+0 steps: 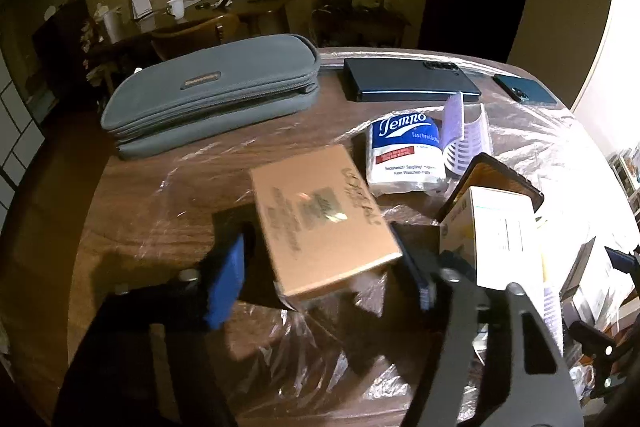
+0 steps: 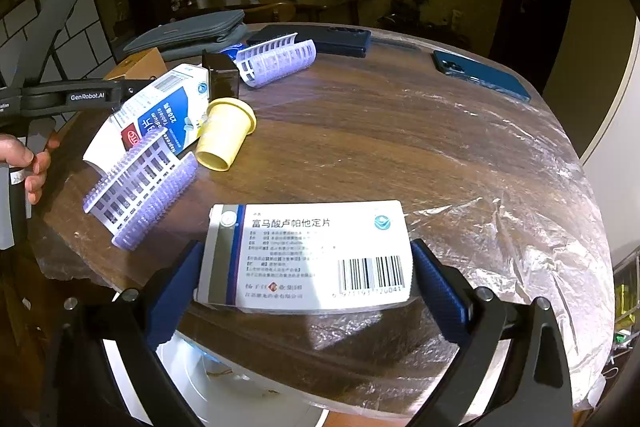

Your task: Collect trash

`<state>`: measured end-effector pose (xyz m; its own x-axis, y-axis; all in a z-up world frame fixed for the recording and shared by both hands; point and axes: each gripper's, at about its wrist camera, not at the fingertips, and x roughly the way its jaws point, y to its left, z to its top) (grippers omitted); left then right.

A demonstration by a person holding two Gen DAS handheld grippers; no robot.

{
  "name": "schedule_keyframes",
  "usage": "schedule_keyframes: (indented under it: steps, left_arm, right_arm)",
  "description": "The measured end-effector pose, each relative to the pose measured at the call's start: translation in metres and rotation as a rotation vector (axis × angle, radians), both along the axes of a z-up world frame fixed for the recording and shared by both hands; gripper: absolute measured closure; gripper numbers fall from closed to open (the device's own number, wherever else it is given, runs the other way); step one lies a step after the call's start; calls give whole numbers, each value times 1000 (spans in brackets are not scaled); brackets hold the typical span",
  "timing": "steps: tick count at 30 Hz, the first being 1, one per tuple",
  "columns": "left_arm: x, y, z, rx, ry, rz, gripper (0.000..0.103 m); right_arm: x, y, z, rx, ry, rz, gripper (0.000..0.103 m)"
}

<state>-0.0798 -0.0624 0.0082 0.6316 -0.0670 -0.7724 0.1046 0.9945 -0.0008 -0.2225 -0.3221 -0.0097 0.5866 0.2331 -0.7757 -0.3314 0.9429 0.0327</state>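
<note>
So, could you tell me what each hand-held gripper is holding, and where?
Right hand-held gripper: white medicine box, by its short ends. Left hand-held gripper: brown carton, across its sides.

Left gripper (image 1: 320, 279): black angular frame, blue ribbed pads (image 1: 224, 287), silver screws at the pivots. Seen from the right wrist, its side carries white "GenRobot.AI" lettering. Right gripper (image 2: 306, 283): same black frame, blue ribbed pads (image 2: 440, 283), silver screws.

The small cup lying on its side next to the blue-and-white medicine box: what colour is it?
Pale yellow, plain; the small cup shows best in the right wrist view.
</note>
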Motion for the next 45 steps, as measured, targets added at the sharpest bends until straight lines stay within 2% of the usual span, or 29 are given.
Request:
schedule_keyframes:
  steps: [5, 10, 24, 33, 45]
  left_arm:
    - [0, 2, 0, -12, -12, 2, 52]
    - [-2, 1, 2, -21, -22, -18, 54]
    - [-13, 3, 18, -48, -68, -27, 55]
    - [-35, 12, 33, -61, -101, -28, 55]
    - [-66, 13, 40, -68, -102, -51, 55]
  right_arm:
    - [1, -1, 0, -2, 0, 9, 9]
    - [1, -1, 3, 5, -6, 13, 9]
    - [-2, -7, 19, 52, -24, 15, 9]
    - [-7, -12, 26, 85, -26, 11, 9]
    - [-11, -17, 35, 114, -31, 12, 9]
